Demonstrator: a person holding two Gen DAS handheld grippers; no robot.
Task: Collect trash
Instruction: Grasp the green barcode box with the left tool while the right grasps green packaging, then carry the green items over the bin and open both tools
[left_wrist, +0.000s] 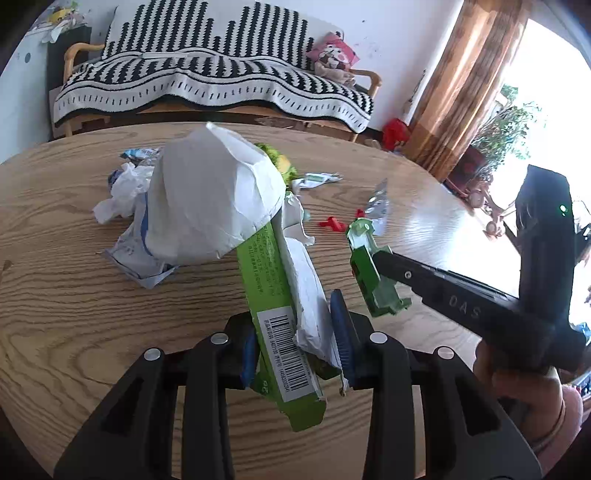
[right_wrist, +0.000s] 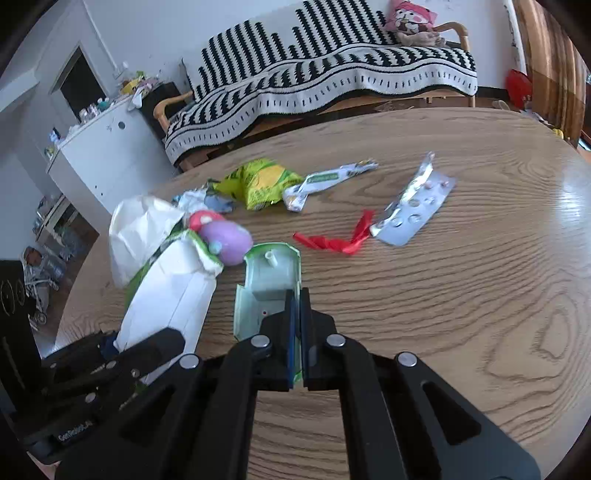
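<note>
Meanwhile, over the wooden table (left_wrist: 55, 229), the left gripper (left_wrist: 295, 343) is clamping a bundle of trash between its blue-padded fingers (left_wrist: 341, 332): a flattened green carton (left_wrist: 269, 295) with a barcode label facing up, pressed against a crumpled white paper bag (left_wrist: 210, 195) that is bulging upward above the jaws. Behind the bundle, a heap of crumpled white tissue and wrappers (left_wrist: 125, 192) is lying on the tabletop.

Just to the right, the right gripper (right_wrist: 297, 314) is pinching the edge of a small green plastic piece (right_wrist: 264, 288), a box-like shell with a pale inner face and a little peg, its jaws narrowed tightly on the thin wall. The piece is sitting just beside the white bag in the right wrist view.

Farther back on the table, a yellow-green snack bag (right_wrist: 258, 181) is lying beside a long white-and-green wrapper (right_wrist: 325, 182). Toward the right, a twisted red ribbon (right_wrist: 336, 240) is resting near a silver blister pack (right_wrist: 413, 210) with emptied pockets. A sofa with a black-and-white striped blanket (right_wrist: 332, 77) is standing behind the table.
</note>
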